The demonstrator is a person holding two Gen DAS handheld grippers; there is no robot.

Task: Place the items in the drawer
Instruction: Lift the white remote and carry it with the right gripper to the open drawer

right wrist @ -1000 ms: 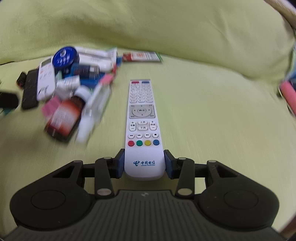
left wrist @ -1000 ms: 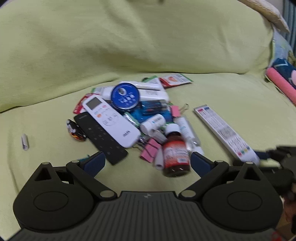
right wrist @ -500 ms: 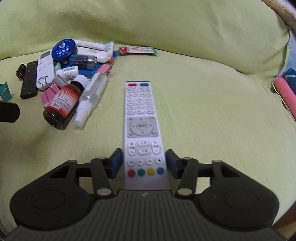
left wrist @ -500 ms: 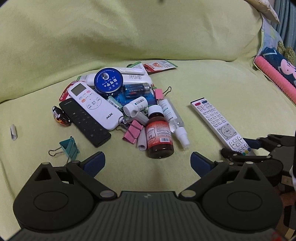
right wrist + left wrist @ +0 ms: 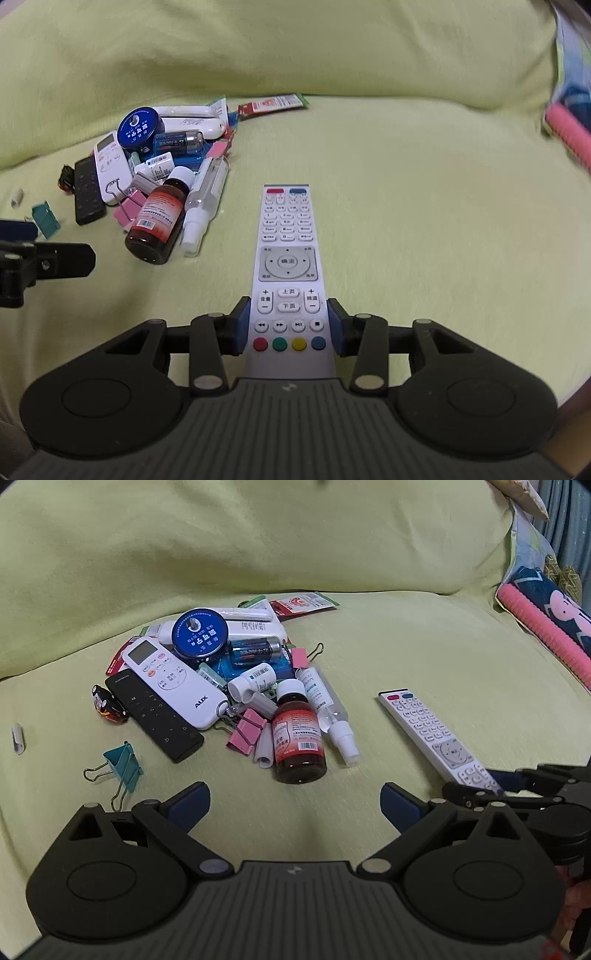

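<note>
Yellow-green sofa cover (image 5: 406, 657); pink-trimmed cushion (image 5: 546, 627)

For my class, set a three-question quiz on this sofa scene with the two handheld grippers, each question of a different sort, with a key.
1. True or false: the right gripper has its fingers around the white TV remote.
2. Multiple choice: the left gripper is A) shut on the brown medicine bottle, B) open and empty, C) shut on the teal binder clip.
3. Fill in: the round blue tin rests on top of the ____ of items on the yellow-green sofa cover.

Key: 1 true; 2 B; 3 pile.
</note>
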